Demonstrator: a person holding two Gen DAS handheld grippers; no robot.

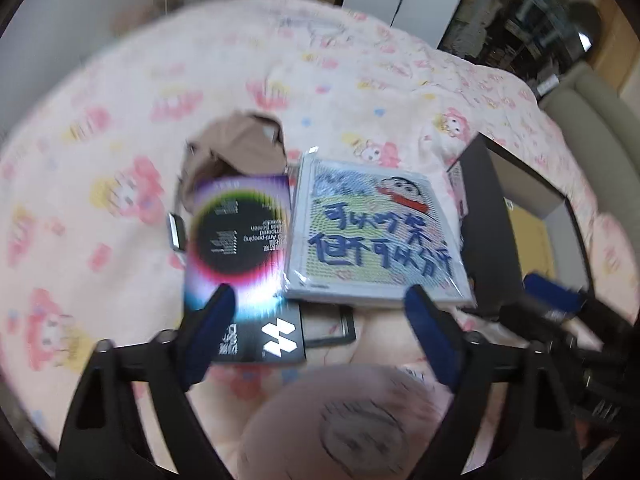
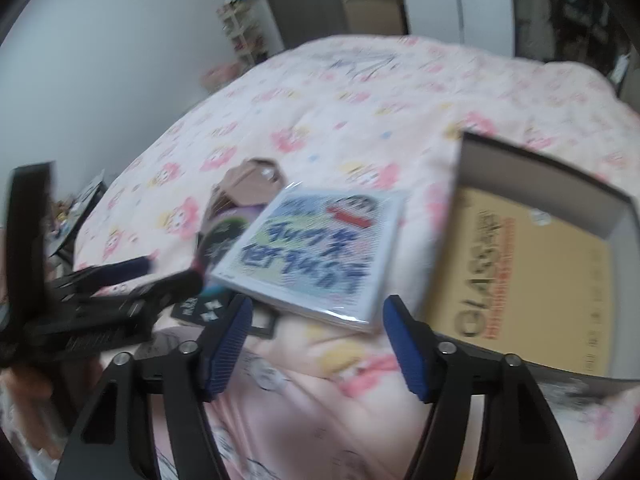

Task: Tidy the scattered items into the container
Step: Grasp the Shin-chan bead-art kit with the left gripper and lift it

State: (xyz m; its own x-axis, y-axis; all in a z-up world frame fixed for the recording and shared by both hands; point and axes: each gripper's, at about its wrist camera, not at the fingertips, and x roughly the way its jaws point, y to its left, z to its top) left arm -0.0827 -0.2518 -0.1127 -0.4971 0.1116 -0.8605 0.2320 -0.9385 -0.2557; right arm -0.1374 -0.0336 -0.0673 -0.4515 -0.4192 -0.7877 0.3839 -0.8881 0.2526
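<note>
A square cartoon-printed pack in clear wrap lies on the bed. Just left of it lies a colourful screen-protector box, partly over a brown cloth item. A thin black frame lies under their near edges. The open cardboard container sits to the right with a brown printed sheet inside. My left gripper hovers open over the near edges of both packs. My right gripper is open just short of the cartoon pack's near corner.
A pink cartoon-print duvet covers the whole bed. A small silver object lies left of the colourful box. A wall, shelves and a doorway stand beyond the bed. Each gripper shows in the other's view, close together.
</note>
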